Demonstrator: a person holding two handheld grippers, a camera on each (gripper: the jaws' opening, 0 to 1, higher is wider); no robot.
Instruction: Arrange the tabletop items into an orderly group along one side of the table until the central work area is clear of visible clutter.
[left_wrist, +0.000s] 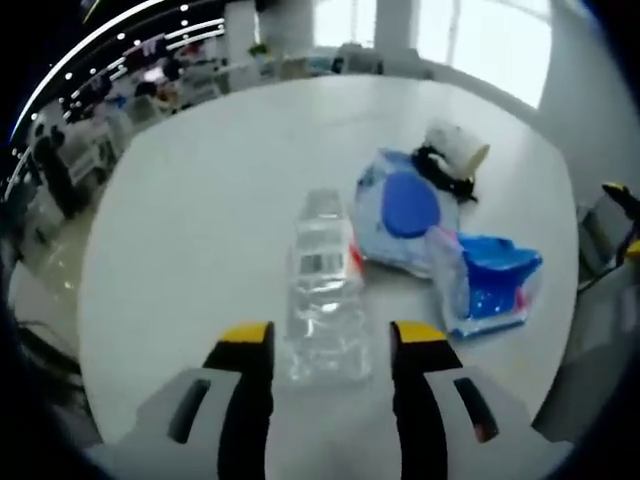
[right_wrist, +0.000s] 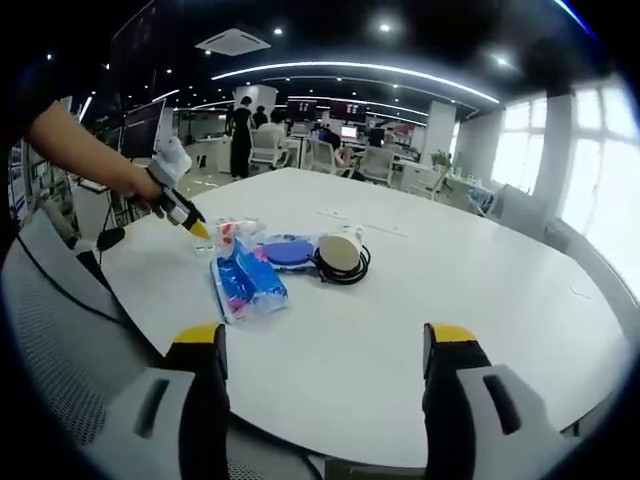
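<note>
Here the left gripper (left_wrist: 322, 345) straddles a clear bottle (left_wrist: 323, 290) (jaws wide).

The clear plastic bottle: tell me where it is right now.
In the left gripper view the clear plastic bottle lies on the white table between the open left tool's jaws, just left of the blue packets.
</note>
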